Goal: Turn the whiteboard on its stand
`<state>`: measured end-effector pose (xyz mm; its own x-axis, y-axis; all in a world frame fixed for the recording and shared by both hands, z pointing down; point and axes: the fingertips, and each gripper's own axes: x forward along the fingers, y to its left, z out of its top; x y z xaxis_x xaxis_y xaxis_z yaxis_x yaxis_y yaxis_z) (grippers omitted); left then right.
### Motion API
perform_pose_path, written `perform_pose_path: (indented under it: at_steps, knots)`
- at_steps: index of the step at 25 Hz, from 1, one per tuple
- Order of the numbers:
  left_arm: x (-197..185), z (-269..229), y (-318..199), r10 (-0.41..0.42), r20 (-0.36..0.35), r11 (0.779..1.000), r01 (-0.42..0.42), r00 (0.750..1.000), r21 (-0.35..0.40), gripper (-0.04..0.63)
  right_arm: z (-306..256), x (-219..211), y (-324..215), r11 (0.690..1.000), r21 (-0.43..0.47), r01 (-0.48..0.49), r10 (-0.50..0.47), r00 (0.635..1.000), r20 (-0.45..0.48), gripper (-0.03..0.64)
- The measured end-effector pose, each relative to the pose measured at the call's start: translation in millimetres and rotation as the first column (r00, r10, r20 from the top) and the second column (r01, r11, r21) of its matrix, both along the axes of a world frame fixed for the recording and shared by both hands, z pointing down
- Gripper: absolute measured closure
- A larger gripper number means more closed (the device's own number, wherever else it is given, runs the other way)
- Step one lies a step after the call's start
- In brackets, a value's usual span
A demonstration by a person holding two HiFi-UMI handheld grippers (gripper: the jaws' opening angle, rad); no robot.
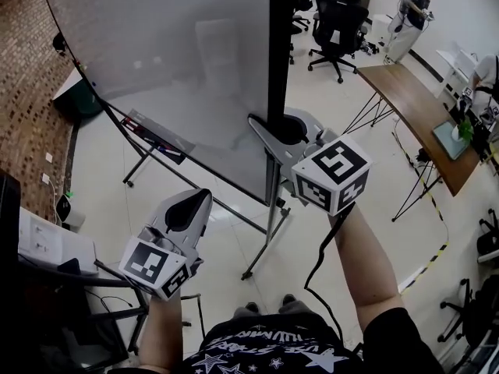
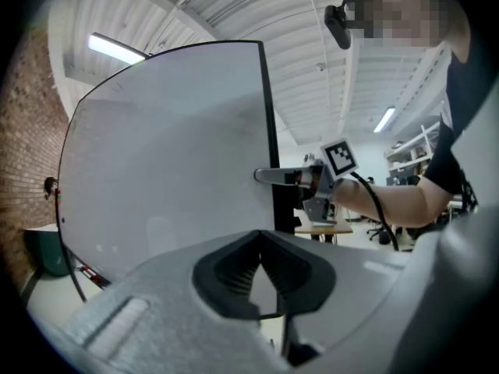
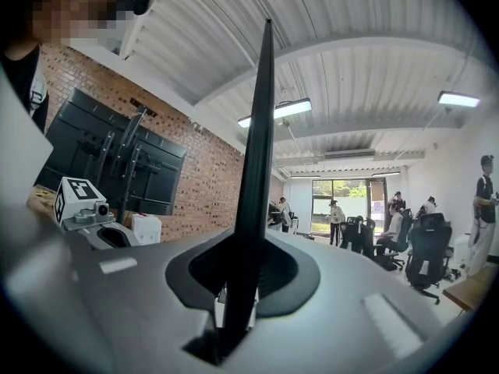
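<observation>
Right gripper [image 1: 267, 128]: clenched on the black right-hand edge of the whiteboard [image 1: 171, 61], probably as a lever for swinging the panel.
Left gripper [image 1: 201, 197]: jaws together, empty, held nearer, clear of the board.
Whiteboard: directly ahead, large, blank pale face, thin black frame, on a legged metal stand [image 1: 269, 228].

Open office, swivel chairs [image 1: 337, 22], long desk [image 1: 413, 107], brick wall [image 1: 27, 76] (people [image 1: 412, 14] beyond)
</observation>
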<state>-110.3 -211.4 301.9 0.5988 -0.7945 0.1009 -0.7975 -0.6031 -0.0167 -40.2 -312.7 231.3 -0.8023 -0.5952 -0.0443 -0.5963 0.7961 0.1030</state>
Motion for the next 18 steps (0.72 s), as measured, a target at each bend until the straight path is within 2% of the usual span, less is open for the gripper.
perform_pose_path:
  at_steps: [6,18]
  knots:
    - [2.4,-7.4,6.0,-0.07,0.002,0.997,0.07,0.998,0.031,0.591,-1.9,-4.3,11.6,1.0,-0.002,0.013,-0.013,1.0,0.01,0.563]
    - [23.3,-6.8,39.7,-0.11,0.016,0.994,0.11,0.994,0.028,0.591,-1.1,9.3,58.1,1.0,0.001,0.011,-0.011,1.0,0.017,0.563]
